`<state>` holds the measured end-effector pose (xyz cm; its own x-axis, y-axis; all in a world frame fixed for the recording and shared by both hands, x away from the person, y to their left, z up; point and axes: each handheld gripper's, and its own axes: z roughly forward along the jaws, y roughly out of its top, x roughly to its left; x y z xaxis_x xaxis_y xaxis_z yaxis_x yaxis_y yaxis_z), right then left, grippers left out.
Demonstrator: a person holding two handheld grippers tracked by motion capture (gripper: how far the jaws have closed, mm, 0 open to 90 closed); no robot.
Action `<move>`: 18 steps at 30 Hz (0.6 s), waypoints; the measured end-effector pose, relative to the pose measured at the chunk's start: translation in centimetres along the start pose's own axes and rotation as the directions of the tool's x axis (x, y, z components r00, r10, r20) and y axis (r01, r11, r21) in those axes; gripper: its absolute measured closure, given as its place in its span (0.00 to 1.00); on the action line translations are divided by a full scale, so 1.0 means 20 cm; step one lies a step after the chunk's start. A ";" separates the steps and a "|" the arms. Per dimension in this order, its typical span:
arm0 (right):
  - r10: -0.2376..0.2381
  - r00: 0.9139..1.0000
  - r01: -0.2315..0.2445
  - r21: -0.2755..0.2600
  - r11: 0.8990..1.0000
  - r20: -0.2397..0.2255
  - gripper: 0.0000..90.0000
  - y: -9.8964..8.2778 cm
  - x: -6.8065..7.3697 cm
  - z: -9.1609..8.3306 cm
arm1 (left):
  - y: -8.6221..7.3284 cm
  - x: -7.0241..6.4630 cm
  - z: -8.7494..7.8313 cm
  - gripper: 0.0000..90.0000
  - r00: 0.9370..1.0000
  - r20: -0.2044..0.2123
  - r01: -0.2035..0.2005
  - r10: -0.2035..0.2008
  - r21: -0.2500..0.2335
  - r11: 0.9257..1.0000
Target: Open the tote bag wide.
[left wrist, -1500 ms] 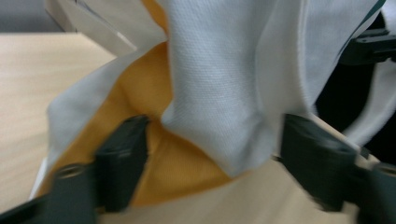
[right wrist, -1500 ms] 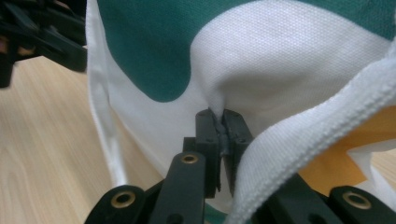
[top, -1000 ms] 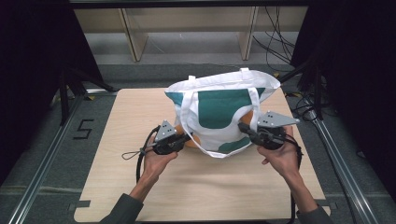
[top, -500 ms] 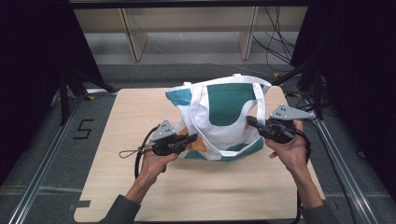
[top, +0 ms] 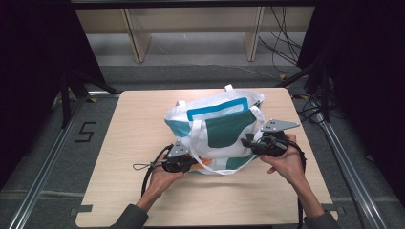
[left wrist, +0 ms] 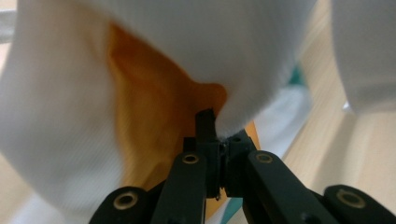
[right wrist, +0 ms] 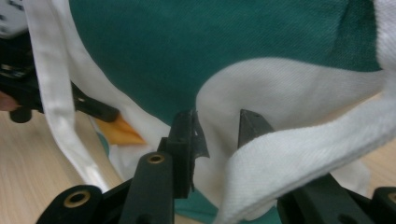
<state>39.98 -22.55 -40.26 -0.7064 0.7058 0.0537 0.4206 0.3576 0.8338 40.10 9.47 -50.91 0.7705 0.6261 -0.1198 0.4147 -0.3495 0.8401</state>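
A white tote bag [top: 217, 131] with teal patches lies slumped on the wooden table [top: 133, 119]. My left gripper [top: 192, 162] is at its near left corner. In the left gripper view that gripper [left wrist: 215, 128] is shut on white cloth [left wrist: 261, 60] beside an orange patch [left wrist: 149, 116]. My right gripper [top: 247, 142] is at the bag's right side. Its jaws [right wrist: 217, 128] have just been opening and stand apart, with white bag cloth [right wrist: 261, 93] loose between them. A white strap [right wrist: 56, 102] hangs to the left.
Wooden shelf legs [top: 136, 38] stand on the floor behind the table. Cables [top: 286, 43] lie at the back right. Metal rails [top: 45, 167] run along both sides, with a "5" [top: 85, 132] marked on the left floor.
Both hands have come down and the bag has sunk from held up to slumped on the table. The right gripper's jaws have parted; the left stays closed on the cloth.
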 end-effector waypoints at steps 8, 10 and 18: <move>-0.074 0.997 0.075 0.101 0.992 -0.016 0.89 -0.06 0.01 0.09 | -0.02 0.00 0.03 0.97 1.000 -0.015 0.007 -0.007 0.017 1.000; -0.089 0.995 0.092 0.109 0.990 -0.032 0.85 -0.07 0.01 0.09 | -0.02 0.00 0.02 0.96 1.000 -0.009 0.003 -0.003 0.036 0.999; -0.026 1.000 0.026 -0.003 1.000 -0.007 0.57 0.03 0.01 -0.24 | 0.03 -0.02 -0.18 0.61 0.998 0.062 0.020 -0.021 0.023 1.000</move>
<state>37.28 -25.12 -37.09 -0.7209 0.6921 0.0355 0.4005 0.3743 0.8364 38.37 11.56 -48.44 0.7901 0.5888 -0.1701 0.4409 -0.3531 0.8252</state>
